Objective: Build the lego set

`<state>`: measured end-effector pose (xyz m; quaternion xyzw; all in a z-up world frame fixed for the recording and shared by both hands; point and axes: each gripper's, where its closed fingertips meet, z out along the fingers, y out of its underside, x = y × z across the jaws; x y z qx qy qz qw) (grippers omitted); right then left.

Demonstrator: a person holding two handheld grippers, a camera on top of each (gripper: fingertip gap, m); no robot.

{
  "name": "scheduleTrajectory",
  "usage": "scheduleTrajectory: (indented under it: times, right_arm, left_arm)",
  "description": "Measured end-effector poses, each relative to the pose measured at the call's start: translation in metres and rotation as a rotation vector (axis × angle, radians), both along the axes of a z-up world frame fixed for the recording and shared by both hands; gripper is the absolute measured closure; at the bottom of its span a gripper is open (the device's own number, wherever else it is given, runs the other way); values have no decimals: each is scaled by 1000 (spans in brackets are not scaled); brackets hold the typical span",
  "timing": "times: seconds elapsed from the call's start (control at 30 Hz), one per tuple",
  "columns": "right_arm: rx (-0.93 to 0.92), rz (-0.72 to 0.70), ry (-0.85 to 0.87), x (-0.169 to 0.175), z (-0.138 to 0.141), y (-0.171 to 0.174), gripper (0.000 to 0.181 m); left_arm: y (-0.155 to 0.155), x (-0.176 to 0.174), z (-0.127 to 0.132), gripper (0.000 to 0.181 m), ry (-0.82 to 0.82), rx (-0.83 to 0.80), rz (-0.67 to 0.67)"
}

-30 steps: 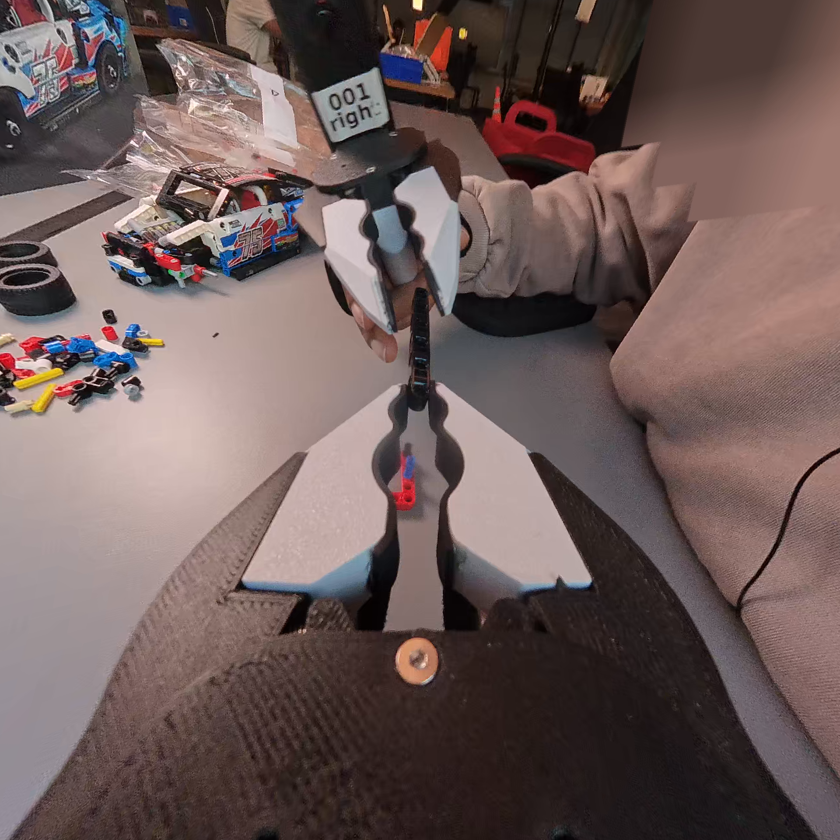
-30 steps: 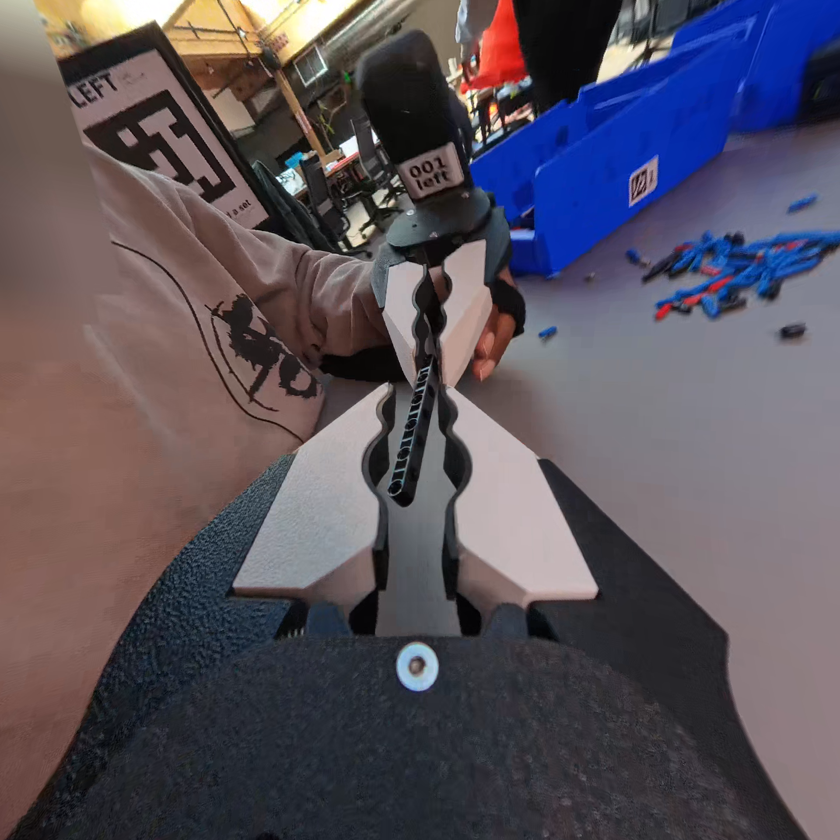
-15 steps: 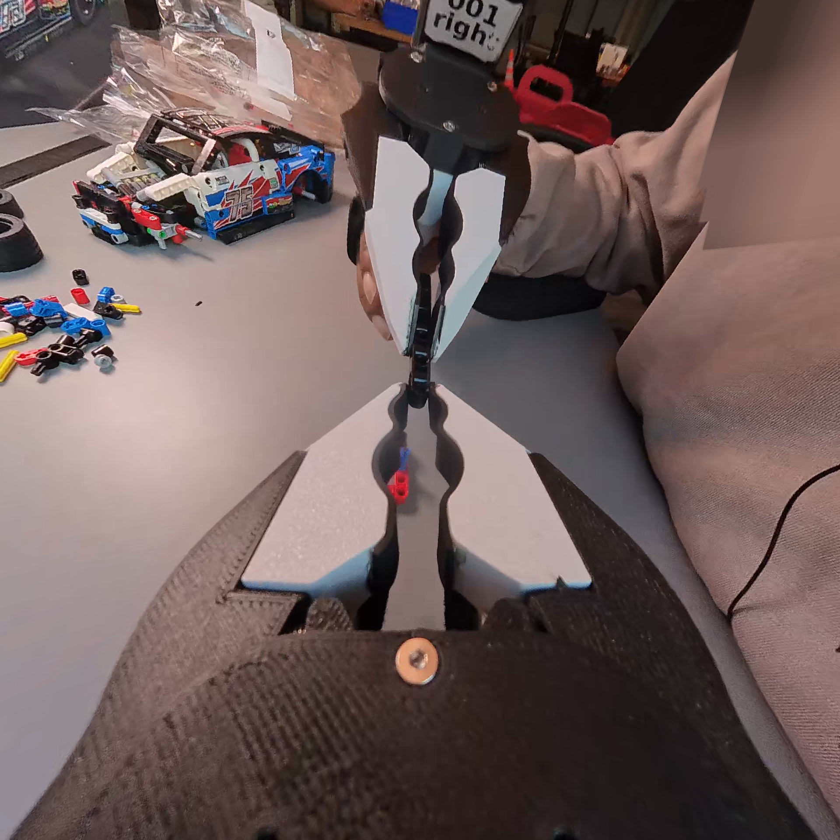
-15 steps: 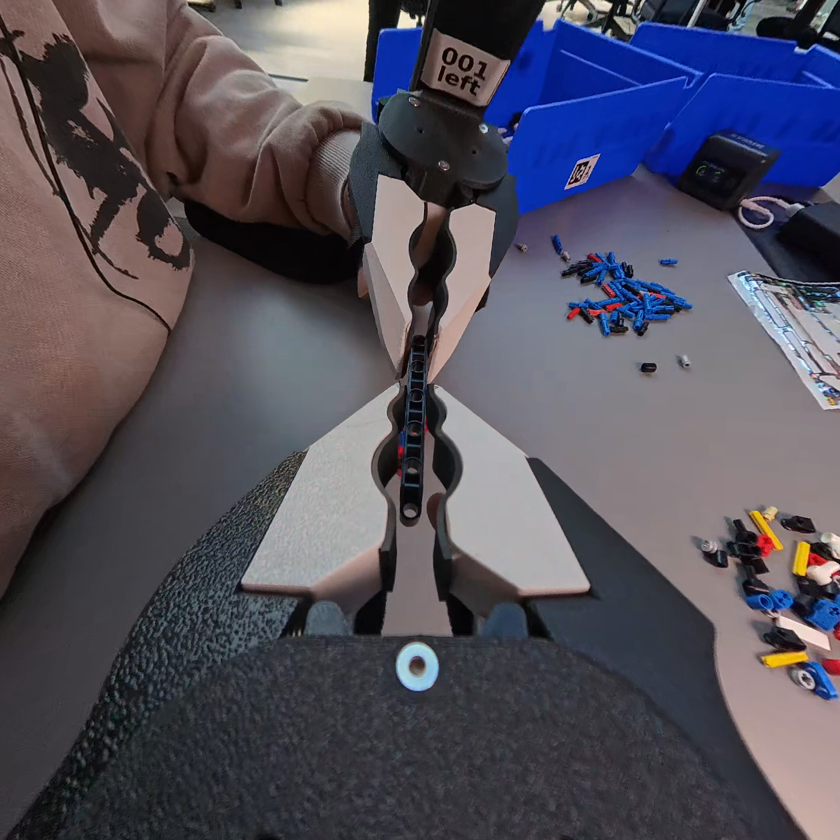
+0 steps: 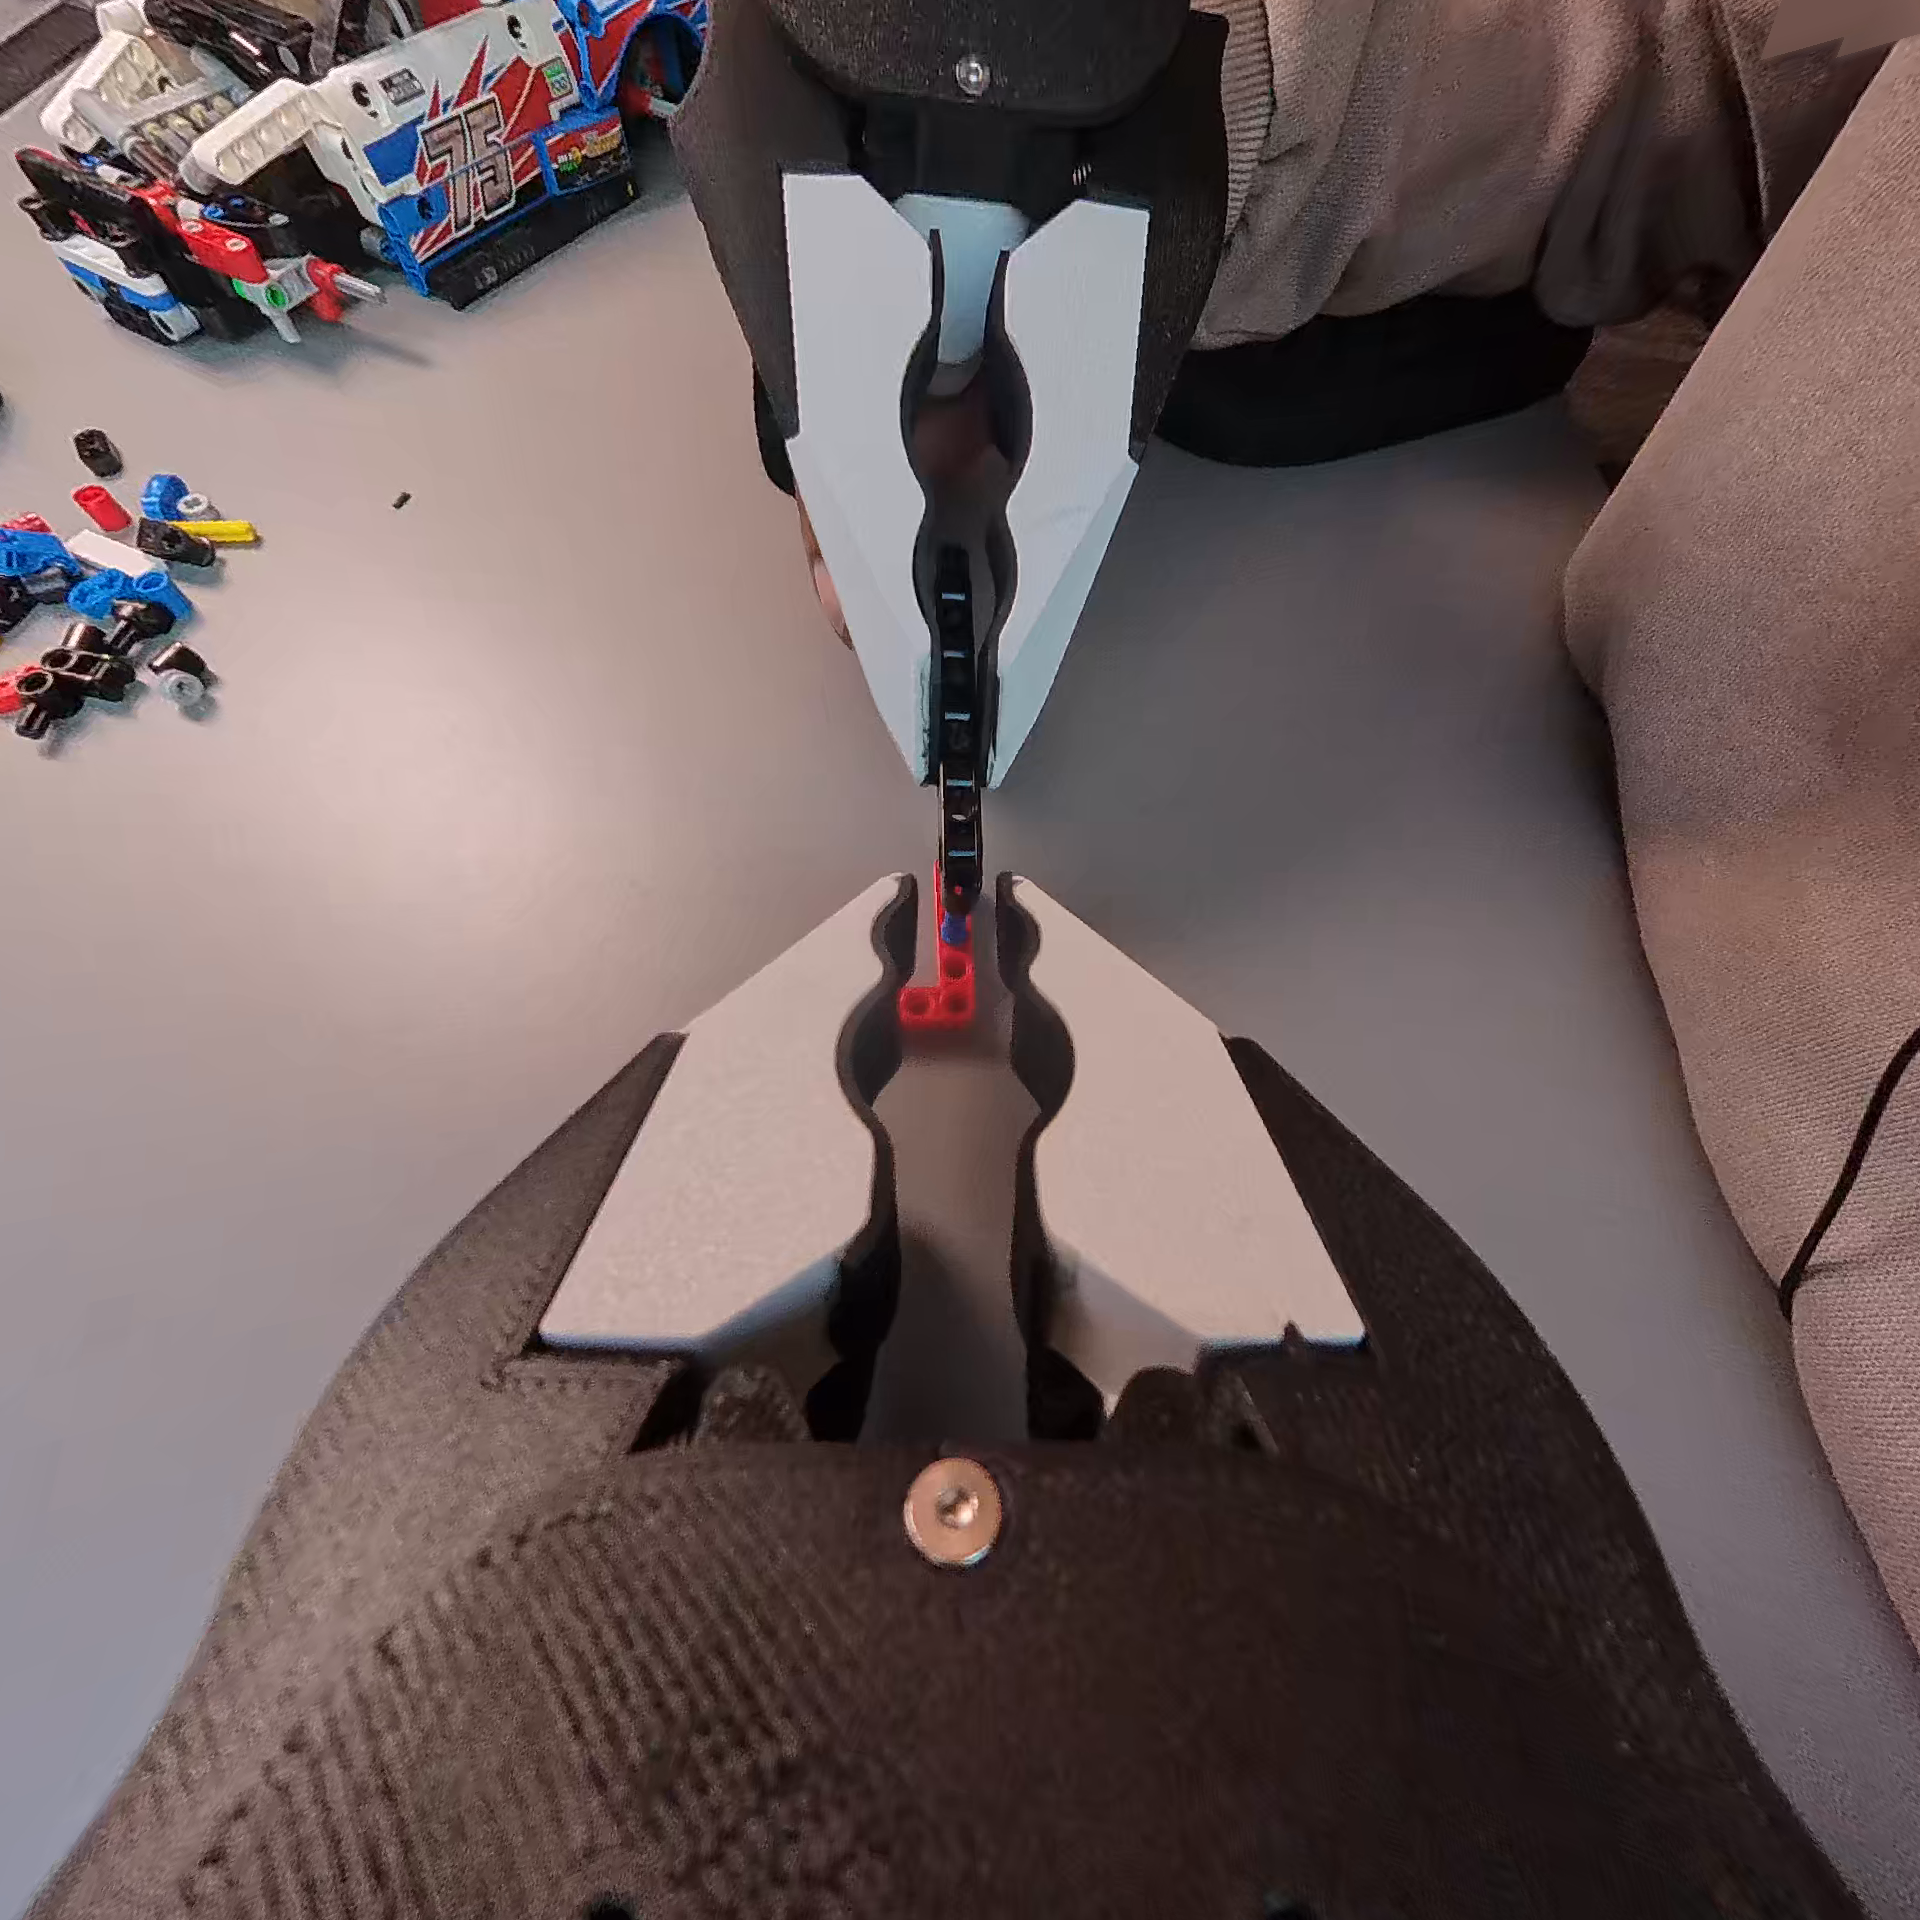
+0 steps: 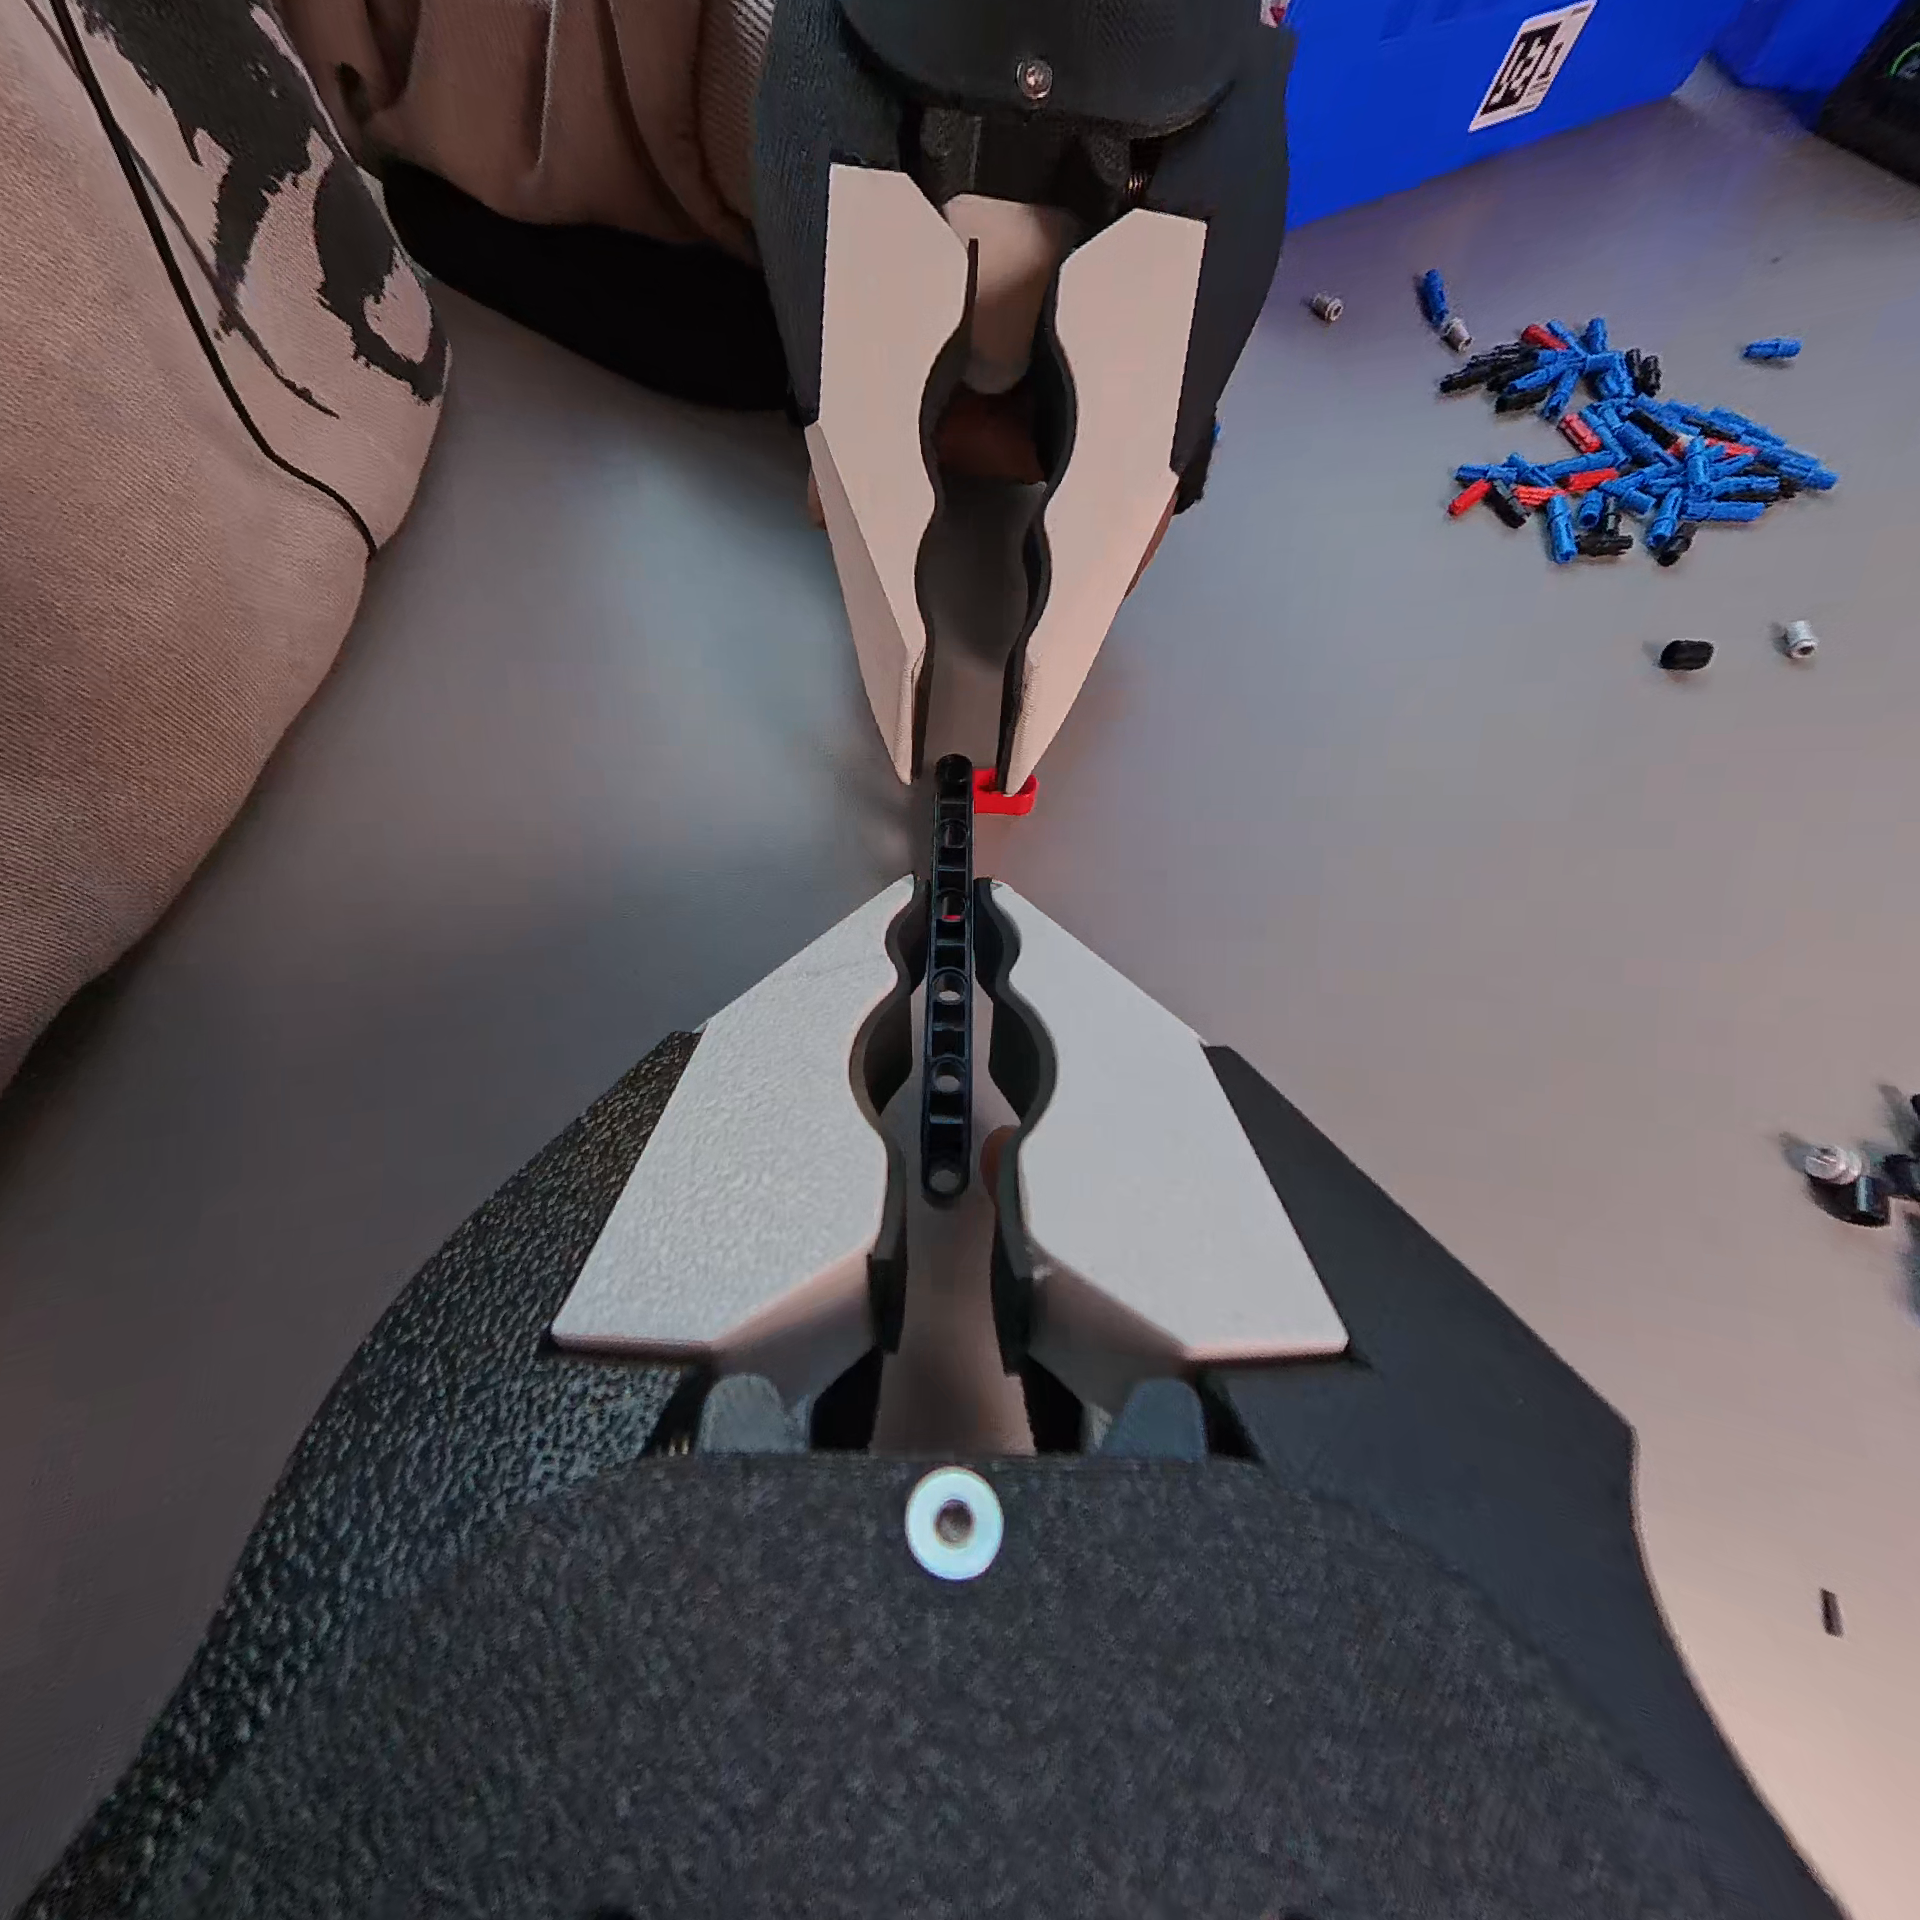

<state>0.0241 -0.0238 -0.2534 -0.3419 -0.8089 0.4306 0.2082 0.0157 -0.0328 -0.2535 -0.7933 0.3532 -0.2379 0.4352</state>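
My right gripper (image 6: 951, 883) is shut on a long black lego beam (image 6: 948, 1039) that runs forward between its fingers. In the left wrist view it (image 5: 956, 779) points at me with the beam (image 5: 961, 831) sticking out of its tips. A small red L-shaped piece (image 5: 940, 1003) hangs on the beam's end by a blue pin, in the hollow between my left gripper's (image 5: 954, 883) fingers. The left jaws stand slightly apart, with a gap on both sides of the beam. In the right wrist view the red piece (image 6: 1008, 798) sits at one left gripper (image 6: 961, 774) fingertip.
A part-built white, blue and red lego car (image 5: 416, 177) stands at the far left of the grey table (image 5: 520, 831), with loose small pieces (image 5: 104, 592) beside it. A heap of blue pins (image 6: 1642, 468) and a blue bin (image 6: 1455, 104) lie far right. The person's sweatshirt (image 5: 1766, 727) borders the table. Only a small space, under 4 cm, lies between the two pairs of fingers.
The two grippers have closed in on each other, nose to nose and tilted down at the table. My left jaws, earlier shut on the beam's end, have parted. The right gripper keeps the beam.
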Motion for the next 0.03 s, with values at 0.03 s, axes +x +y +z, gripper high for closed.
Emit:
scheduleTrajectory:
  times: [0.03]
  right_arm:
    - [1,-3,1,0,0,1,175]
  left_arm:
    - [1,0,1,168,-2,4,2]
